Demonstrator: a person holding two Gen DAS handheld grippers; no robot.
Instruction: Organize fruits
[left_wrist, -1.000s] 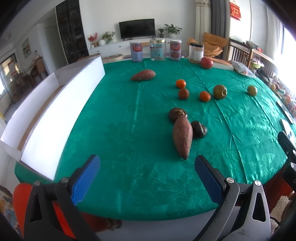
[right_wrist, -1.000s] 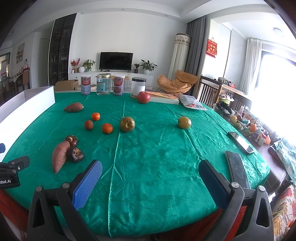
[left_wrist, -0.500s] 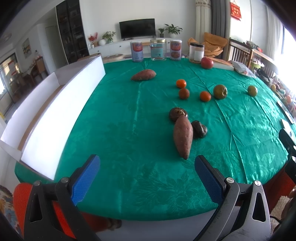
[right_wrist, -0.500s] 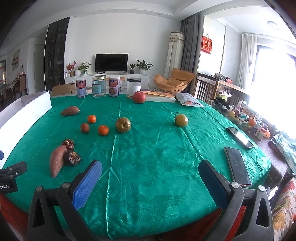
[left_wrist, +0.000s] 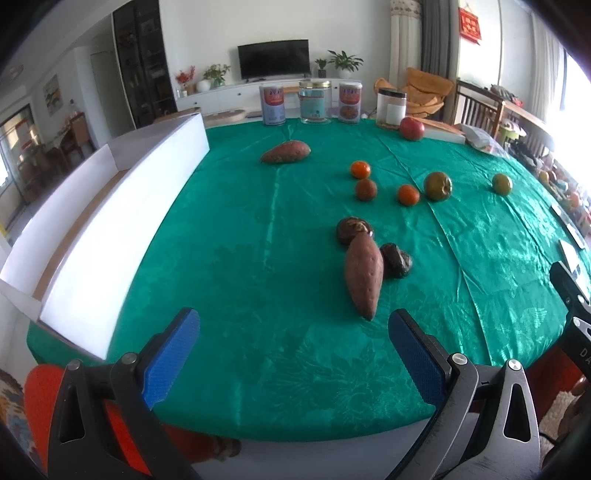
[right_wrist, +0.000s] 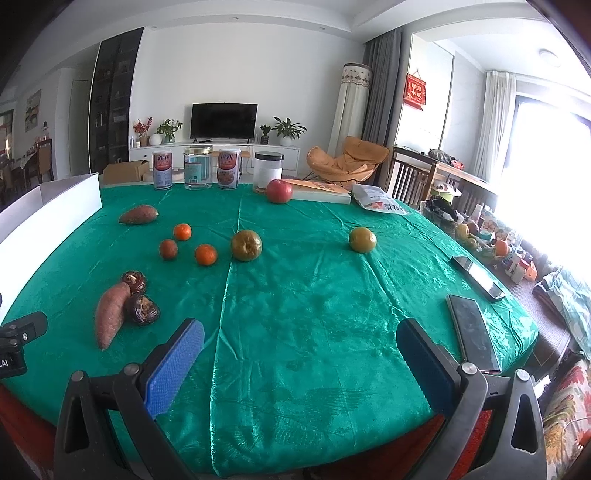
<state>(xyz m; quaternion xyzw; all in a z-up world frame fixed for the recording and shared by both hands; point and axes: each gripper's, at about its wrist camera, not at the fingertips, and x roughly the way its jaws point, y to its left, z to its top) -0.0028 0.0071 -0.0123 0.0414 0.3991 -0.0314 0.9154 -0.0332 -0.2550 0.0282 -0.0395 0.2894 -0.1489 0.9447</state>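
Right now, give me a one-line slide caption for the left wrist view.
Open left gripper hovers at the table edge before a sweet potato flanked by two dark fruits, small oranges beyond, white box at left.

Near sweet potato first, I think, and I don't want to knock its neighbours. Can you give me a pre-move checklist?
1. Left tool open, empty: ok.
2. Right tool open, empty: ok.
3. Near reddish-brown sweet potato reachable ahead of left tool: ok.
4. Clearance beside it: not ok; two dark brown wrinkled fruits sit against it.
5. Long white open box at the table's left edge, space inside: cannot tell.
6. Green satin tablecloth flat along the path: ok.
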